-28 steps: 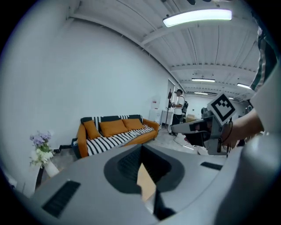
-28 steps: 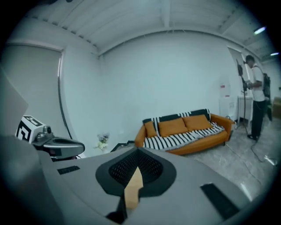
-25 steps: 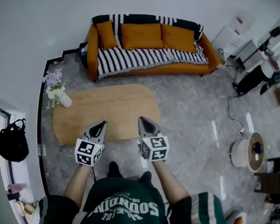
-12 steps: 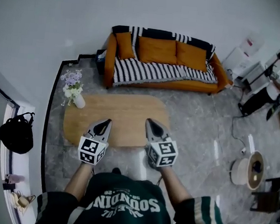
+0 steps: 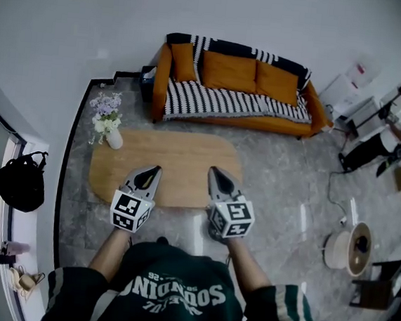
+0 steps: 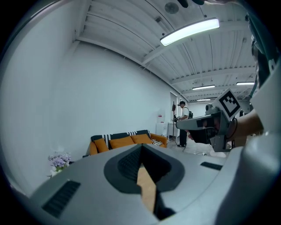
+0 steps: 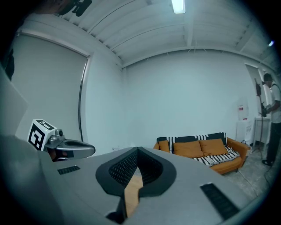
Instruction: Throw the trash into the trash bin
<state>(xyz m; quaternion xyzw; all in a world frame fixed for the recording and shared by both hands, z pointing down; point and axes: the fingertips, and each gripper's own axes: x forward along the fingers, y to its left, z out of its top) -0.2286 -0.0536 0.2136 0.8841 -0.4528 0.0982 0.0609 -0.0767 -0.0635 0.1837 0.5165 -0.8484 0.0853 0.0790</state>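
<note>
I hold both grippers side by side over the near edge of the oval wooden coffee table (image 5: 180, 154). My left gripper (image 5: 151, 170) is shut with nothing in it, its jaws meeting in a point. My right gripper (image 5: 215, 172) is shut and empty too. In the left gripper view the left gripper (image 6: 141, 147) points across the table toward the sofa (image 6: 125, 141), with the right gripper's marker cube (image 6: 228, 103) at the right. The right gripper (image 7: 137, 150) shows closed jaws as well. A round white container with a tan rim (image 5: 347, 247) stands on the floor far right. No trash shows in any view.
An orange sofa (image 5: 236, 82) with a striped throw stands against the far wall. A vase of flowers (image 5: 107, 122) sits on the table's left end. A black bag (image 5: 19, 182) hangs at the left. A person (image 5: 382, 142) stands by equipment at the right, with a cable on the grey floor.
Both grippers have risen a little and edged toward the table, still shut and side by side. The head view has shifted, so the sofa and table now sit further right.
</note>
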